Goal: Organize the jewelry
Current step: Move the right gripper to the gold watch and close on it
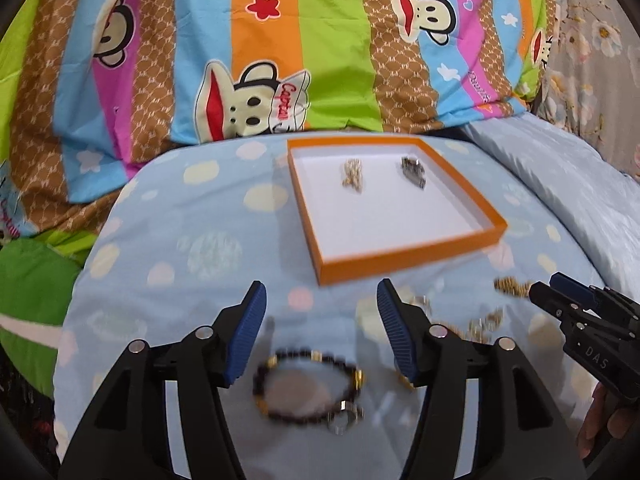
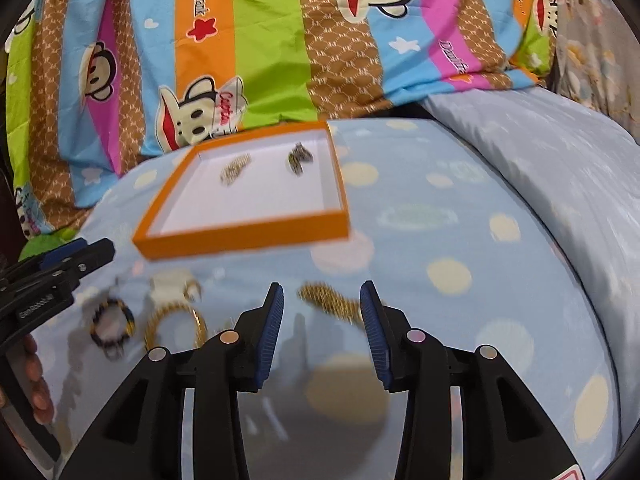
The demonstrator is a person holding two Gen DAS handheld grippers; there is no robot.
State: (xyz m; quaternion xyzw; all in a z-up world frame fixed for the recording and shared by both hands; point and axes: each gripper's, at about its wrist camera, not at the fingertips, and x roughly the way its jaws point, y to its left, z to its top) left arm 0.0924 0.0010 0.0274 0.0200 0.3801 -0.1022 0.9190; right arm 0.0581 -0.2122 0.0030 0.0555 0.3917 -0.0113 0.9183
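A: On the bed, just this side of the tray point(image 1: 412, 258), both tools are spread wide and hold nothing. The left tool point(image 1: 322, 330) hangs over the dark bead bracelet point(image 1: 308, 390); the right tool point(image 2: 322, 330) has the gold chain point(image 2: 330, 300) lying just past its tips.

B: And what is sorted so far?

A: Two pieces lie in the tray, a gold one point(image 2: 236, 170) and a dark one point(image 2: 300, 158), well apart. On the sheet point(image 2: 440, 240) there are also a gold bangle point(image 2: 176, 326) and a small ring point(image 2: 192, 290), near the bead bracelet.

B: How would you take the chain?

A: I would come down with the pads astride its middle, press lightly into the sheet, and shut fully; a thin chain may slip out of a loose grip. Then set it in a bare part of the tray, away from the other two.

B: Any trouble from the surface?

A: It is soft bedding, so it gives and may get pinched with the chain. Behind the tray a striped cartoon quilt point(image 1: 280, 40) is heaped.
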